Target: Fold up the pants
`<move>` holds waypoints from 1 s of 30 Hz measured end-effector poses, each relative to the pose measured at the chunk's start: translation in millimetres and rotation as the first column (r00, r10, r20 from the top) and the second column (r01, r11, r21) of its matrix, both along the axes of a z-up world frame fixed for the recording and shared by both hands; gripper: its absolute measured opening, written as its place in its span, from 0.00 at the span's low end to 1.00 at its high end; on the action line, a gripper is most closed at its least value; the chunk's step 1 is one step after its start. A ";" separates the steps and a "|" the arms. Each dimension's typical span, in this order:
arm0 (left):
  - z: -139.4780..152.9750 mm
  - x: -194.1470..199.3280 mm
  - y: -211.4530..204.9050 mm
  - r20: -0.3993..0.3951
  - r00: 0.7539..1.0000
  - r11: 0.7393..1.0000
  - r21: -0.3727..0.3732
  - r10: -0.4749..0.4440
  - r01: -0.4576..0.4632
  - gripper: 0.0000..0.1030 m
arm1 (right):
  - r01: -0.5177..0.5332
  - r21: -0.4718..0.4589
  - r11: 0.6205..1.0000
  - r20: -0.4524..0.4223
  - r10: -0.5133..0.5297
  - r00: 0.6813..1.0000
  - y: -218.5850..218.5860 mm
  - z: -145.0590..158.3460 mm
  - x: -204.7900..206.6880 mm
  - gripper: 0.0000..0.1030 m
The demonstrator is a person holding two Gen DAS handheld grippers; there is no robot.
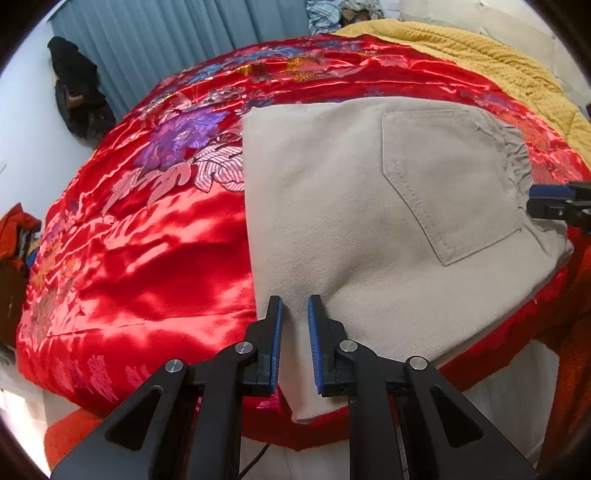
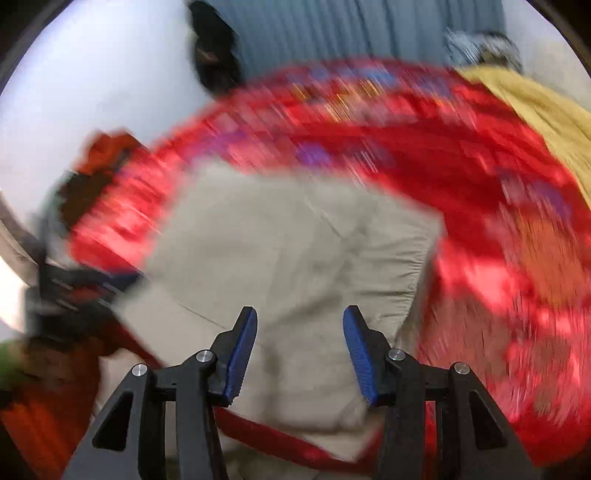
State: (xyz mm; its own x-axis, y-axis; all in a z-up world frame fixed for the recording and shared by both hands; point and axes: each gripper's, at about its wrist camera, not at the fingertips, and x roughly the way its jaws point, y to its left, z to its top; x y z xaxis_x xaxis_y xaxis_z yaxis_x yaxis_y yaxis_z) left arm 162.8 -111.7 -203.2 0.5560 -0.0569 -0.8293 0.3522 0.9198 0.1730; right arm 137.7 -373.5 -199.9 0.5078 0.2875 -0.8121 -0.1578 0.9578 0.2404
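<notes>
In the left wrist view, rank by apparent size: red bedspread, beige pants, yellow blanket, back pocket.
1. red bedspread
2. beige pants
3. yellow blanket and back pocket: they look alike, and the blanket is farther and cut off, so unranked.

bed (image 1: 498, 398): carries everything; pale side shows below the near edge
quilt (image 1: 147, 266): red satin, glossy, floral embroidery, covers most of the top and hangs over the near edge; badly blurred in right wrist view
blanket (image 1: 491, 55): mustard yellow, knitted, on the far right of the bed, beside the quilt
pants (image 1: 332, 206): beige, folded into a flat block, back pocket up, lying on the quilt at the near edge, one corner hanging past it
clothes (image 1: 340, 13): blue-patterned heap at the far end, too small to tell more
</notes>
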 end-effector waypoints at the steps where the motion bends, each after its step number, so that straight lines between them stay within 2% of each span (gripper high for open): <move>1: -0.1 -0.1 -0.1 0.001 1.000 1.000 0.002 -0.001 0.001 0.14 | 0.012 0.020 1.000 0.018 -0.013 1.000 -4.3 -2.6 -2.0 0.38; 3: -0.3 0.0 0.2 0.000 1.000 1.000 -0.002 0.001 -0.001 0.14 | 0.032 0.046 0.998 0.022 -0.033 0.999 -8.1 -0.5 -2.3 0.38; 7: -0.7 0.3 0.3 0.001 1.000 1.000 -0.001 0.000 0.000 0.14 | 0.030 0.008 1.000 0.033 -0.030 0.999 -3.9 0.7 -2.8 0.38; 11: -1.2 0.0 0.6 0.004 1.000 1.000 0.004 -0.002 0.002 0.17 | 0.041 0.020 0.999 0.057 -0.042 0.997 -4.2 -1.4 -8.2 0.38; 13: -0.1 0.4 2.2 0.008 1.000 1.000 0.016 0.009 -0.009 0.27 | 0.048 0.022 0.999 0.063 -0.049 0.997 -4.3 -2.8 -9.5 0.38; 15: 4.2 2.6 9.6 -0.004 0.999 0.999 0.013 0.038 -0.038 0.47 | 0.046 -0.001 0.999 0.064 -0.045 0.997 -1.6 -0.1 -10.8 0.38; 17: 10.7 5.3 21.5 -0.036 0.997 0.997 -0.031 0.062 -0.063 0.60 | 0.043 -0.027 0.999 0.057 -0.042 0.997 2.3 6.4 -15.0 0.39; 18: 16.3 7.5 33.1 -0.068 0.995 0.993 -0.087 0.079 -0.085 0.67 | 0.046 -0.021 0.999 0.057 -0.045 0.997 1.6 11.4 -18.0 0.41; 20: 21.1 10.4 48.2 -0.101 0.989 0.982 -0.146 0.105 -0.119 0.68 | 0.050 0.033 0.998 0.050 -0.052 0.997 -2.3 20.4 -25.1 0.54; 22: 23.3 15.4 63.5 -0.128 0.983 0.972 -0.176 0.135 -0.156 0.69 | 0.068 0.105 0.992 0.070 -0.076 0.995 -12.6 32.5 -39.2 0.58; 25: 22.0 23.7 77.8 -0.164 0.973 0.961 -0.200 0.162 -0.193 0.69 | 0.100 0.169 0.980 0.073 -0.114 0.991 -28.3 39.4 -51.9 0.62; 28: 22.6 36.5 88.1 -0.216 0.963 0.943 -0.253 0.161 -0.214 0.68 | 0.165 0.271 0.948 0.032 -0.180 0.983 -55.3 36.9 -55.8 0.63; 30: 25.7 49.2 94.5 -0.254 0.955 0.924 -0.306 0.152 -0.229 0.69 | 0.252 0.351 0.902 -0.019 -0.262 0.965 -84.7 30.9 -52.7 0.63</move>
State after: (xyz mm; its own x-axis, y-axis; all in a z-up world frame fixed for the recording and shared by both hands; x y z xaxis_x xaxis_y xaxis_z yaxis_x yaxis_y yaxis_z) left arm 212.0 -17.2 -177.5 0.3883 -0.2583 -0.8846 0.1586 0.9643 -0.2120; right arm 85.0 -458.3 -169.1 0.6229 0.4053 -0.6691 0.0709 0.8226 0.5642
